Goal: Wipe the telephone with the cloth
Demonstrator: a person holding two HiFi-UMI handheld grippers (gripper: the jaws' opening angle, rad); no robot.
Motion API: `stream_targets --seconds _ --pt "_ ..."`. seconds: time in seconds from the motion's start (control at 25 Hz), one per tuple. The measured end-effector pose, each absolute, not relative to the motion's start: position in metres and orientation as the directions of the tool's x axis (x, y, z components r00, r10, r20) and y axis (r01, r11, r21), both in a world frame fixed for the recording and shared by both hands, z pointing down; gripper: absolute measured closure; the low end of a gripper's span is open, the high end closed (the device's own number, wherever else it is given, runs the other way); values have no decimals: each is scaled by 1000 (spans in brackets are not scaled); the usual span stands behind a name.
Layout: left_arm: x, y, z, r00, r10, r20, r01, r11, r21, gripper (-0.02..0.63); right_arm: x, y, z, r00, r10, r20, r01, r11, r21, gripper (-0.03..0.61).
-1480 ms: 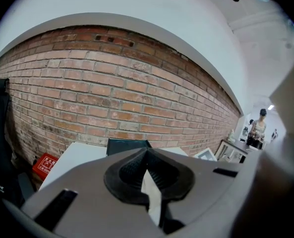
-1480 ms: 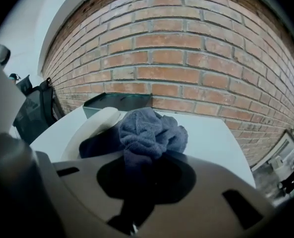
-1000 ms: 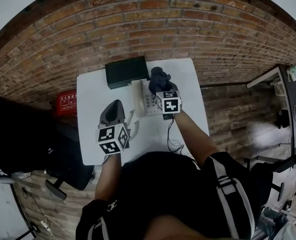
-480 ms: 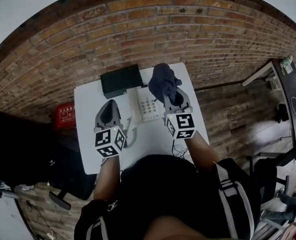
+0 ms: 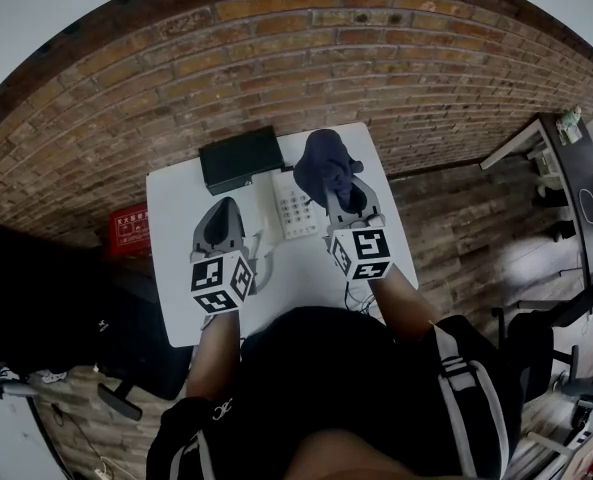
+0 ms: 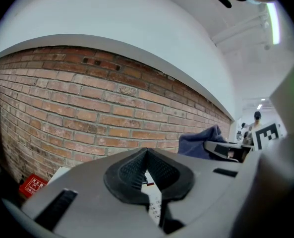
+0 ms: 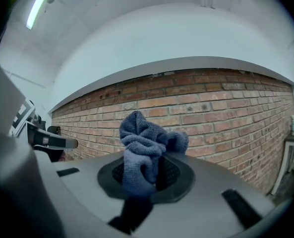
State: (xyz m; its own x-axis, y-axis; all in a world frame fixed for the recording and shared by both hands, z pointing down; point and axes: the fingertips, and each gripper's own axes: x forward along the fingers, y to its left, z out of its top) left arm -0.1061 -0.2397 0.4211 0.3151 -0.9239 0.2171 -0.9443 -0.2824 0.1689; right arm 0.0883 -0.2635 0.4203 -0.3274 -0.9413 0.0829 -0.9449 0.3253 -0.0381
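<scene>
Right hand-held gripper [image 5: 338, 183]: pinching bunched dark blue cloth [image 5: 321, 158], over far right of worktop [image 5: 171, 268] | Left hand-held gripper [image 5: 222, 211]: tips pressed together, nothing held | Telephone [image 5: 298, 208]: white, on worktop between both grippers

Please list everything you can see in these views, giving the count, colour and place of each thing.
table: one, white, against the brick wall
brick wall: one, red-brown, behind the table
telephone: one, white, on the table's far half
box: one, black, table's far left, beside the telephone
cloth: one, dark blue, bunched over the table's far right
red box: one, on the floor left of the table
left gripper: one, grey, jaws together, empty, left of the telephone
right gripper: one, grey, clamped on the cloth
</scene>
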Motion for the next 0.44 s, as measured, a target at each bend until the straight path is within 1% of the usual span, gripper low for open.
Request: stream_targets --seconds 0.44 --pt "-110 -235 428 327 -915 237 -941 -291 175 614 75 -258 421 -352 -931 97 -936 348 -57 543"
